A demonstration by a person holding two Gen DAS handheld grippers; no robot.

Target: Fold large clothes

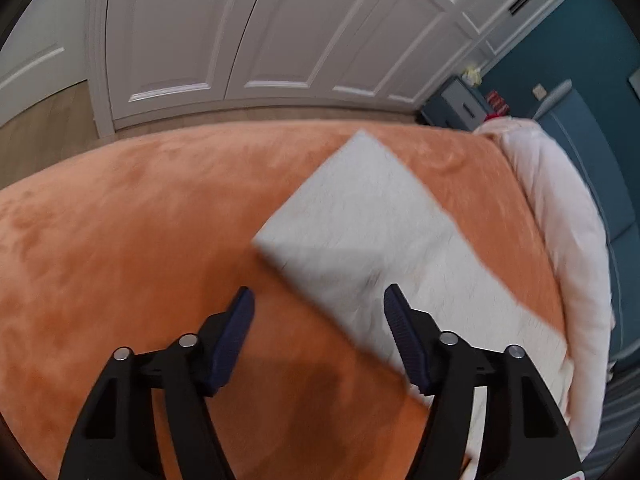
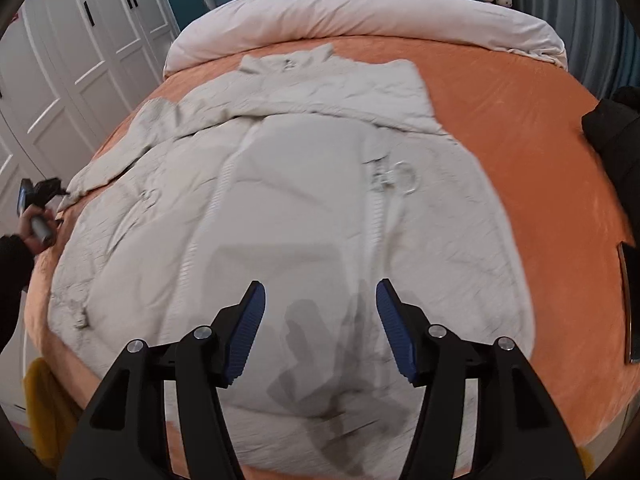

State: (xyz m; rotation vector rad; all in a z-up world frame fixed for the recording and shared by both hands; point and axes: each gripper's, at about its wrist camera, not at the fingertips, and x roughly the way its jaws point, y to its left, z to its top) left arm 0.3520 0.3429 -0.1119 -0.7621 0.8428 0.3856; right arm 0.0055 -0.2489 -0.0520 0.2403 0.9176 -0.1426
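Note:
A large pale grey zip-up jacket (image 2: 304, 200) lies spread flat on the orange bed cover (image 2: 532, 184), collar toward the headboard, with its sleeves folded across the chest. My right gripper (image 2: 320, 300) is open and empty, hovering over the jacket's lower hem. In the left wrist view one sleeve of the jacket (image 1: 372, 216) stretches out over the orange cover (image 1: 140, 220). My left gripper (image 1: 318, 304) is open and empty just above that sleeve's edge. The left gripper also shows in the right wrist view (image 2: 36, 196), at the sleeve end by the bed's left edge.
A pink duvet (image 2: 360, 16) is bunched at the head of the bed. White wardrobe doors (image 1: 240, 32) stand past the bed's side. A dark garment (image 2: 616, 128) and a dark flat item (image 2: 630, 304) lie at the right edge. A yellow cloth (image 2: 40, 400) hangs at lower left.

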